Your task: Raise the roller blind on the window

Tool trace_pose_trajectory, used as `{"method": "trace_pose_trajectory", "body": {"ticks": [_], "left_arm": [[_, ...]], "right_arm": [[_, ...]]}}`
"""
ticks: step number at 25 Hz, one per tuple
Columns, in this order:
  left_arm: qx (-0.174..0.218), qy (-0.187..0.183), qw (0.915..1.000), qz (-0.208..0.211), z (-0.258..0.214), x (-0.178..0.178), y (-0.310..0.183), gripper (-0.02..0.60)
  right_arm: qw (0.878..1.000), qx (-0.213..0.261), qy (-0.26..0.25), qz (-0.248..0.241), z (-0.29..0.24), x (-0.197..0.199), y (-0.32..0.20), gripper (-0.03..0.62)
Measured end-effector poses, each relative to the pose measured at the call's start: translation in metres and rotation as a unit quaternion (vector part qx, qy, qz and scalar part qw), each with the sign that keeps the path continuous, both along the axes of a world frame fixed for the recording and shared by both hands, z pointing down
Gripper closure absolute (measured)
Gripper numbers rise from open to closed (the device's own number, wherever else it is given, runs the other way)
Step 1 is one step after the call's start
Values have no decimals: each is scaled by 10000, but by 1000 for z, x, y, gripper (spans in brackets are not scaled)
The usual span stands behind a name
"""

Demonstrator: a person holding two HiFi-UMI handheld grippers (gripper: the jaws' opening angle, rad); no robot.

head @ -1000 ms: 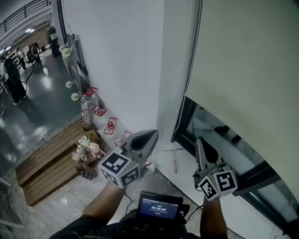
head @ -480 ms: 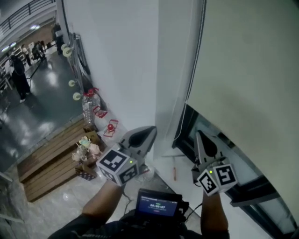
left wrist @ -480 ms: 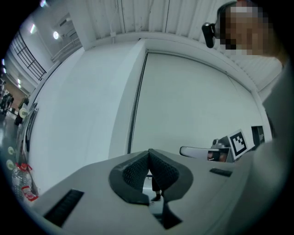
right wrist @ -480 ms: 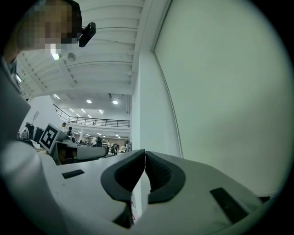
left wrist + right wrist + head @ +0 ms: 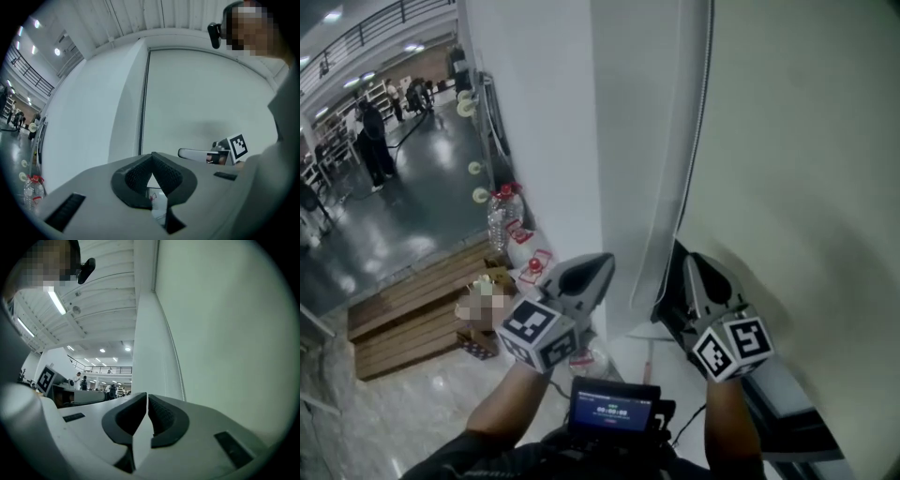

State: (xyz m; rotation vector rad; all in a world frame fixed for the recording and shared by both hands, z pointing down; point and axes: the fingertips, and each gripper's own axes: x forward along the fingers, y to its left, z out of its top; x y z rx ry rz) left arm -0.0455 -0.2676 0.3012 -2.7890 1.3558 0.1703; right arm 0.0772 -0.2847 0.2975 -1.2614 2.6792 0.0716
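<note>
The cream roller blind hangs over most of the window at the right. Its bead chain runs down the blind's left edge and loops near the white column. My right gripper is just below the blind's lower left corner, right of the chain loop. Its jaws have just been opening and show a narrow gap with nothing between them. My left gripper is left of the chain and touches nothing; its pads meet at the tip. The chain stands straight ahead of it.
A white wall column stands left of the window. On the floor below lie a water bottle, red items and wooden steps. A small screen device sits at the person's chest. People stand in the hall.
Both grippers have come closer to the window. The right one, earlier in front of the bare glass, is now at the blind's lower left corner by the chain loop.
</note>
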Motion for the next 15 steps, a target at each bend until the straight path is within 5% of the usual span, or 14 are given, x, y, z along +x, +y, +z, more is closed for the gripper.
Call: {"method": "trace_pose_trajectory", "body": {"ticks": [8, 15], "left_arm": [[-126, -37, 9994, -332, -8, 18, -7, 581], [-164, -200, 9994, -251, -2, 9, -30, 581]], "right_arm": [[9983, -140, -36, -557, -8, -6, -33, 528], [9989, -255, -51, -383, -2, -20, -76, 479]]}}
